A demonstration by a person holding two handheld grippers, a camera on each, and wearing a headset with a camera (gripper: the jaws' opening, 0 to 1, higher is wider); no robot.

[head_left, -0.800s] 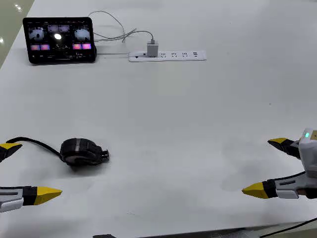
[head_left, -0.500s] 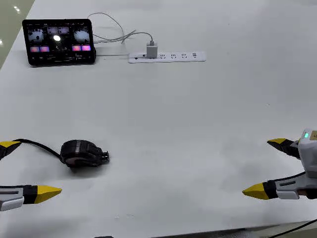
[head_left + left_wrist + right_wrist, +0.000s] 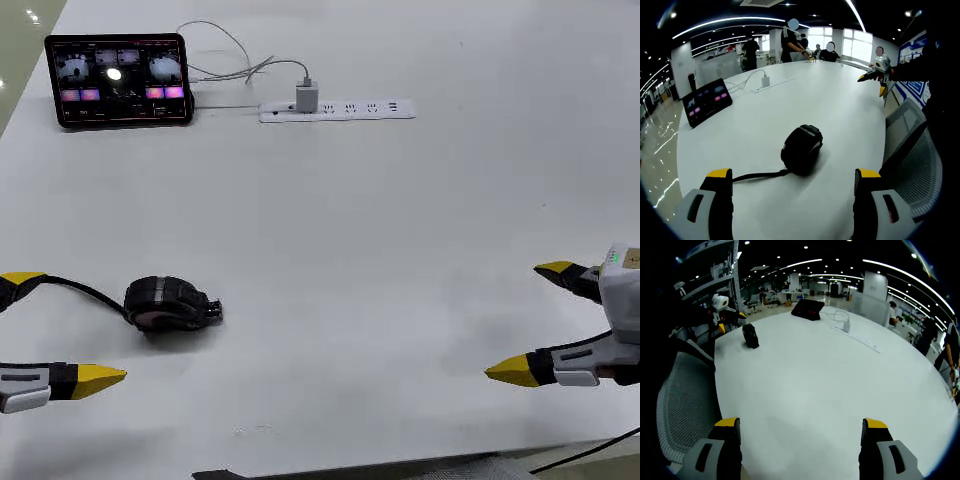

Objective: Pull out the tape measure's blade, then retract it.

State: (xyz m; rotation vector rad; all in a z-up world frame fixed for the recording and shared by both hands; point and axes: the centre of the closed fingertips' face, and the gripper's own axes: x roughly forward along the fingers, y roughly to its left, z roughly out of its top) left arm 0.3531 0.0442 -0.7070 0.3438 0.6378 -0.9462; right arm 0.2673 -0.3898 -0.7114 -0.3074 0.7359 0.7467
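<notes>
Both left tongs (image 3: 80,326) and right tongs (image 3: 512,320) gape wide, tape measure (image 3: 165,305) between them, tablet (image 3: 120,80) and power strip (image 3: 340,110) well beyond.

Bright overhead light, faint shadows

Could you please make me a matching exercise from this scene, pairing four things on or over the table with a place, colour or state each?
Things:
1. tape measure
2. tablet
3. power strip
4. right gripper

Descriptions:
a. jaws open, at the right
b. screen lit, far left
c. white, charger plugged in
d. black, near the left gripper

Pairs: 1-d, 2-b, 3-c, 4-a.
</notes>
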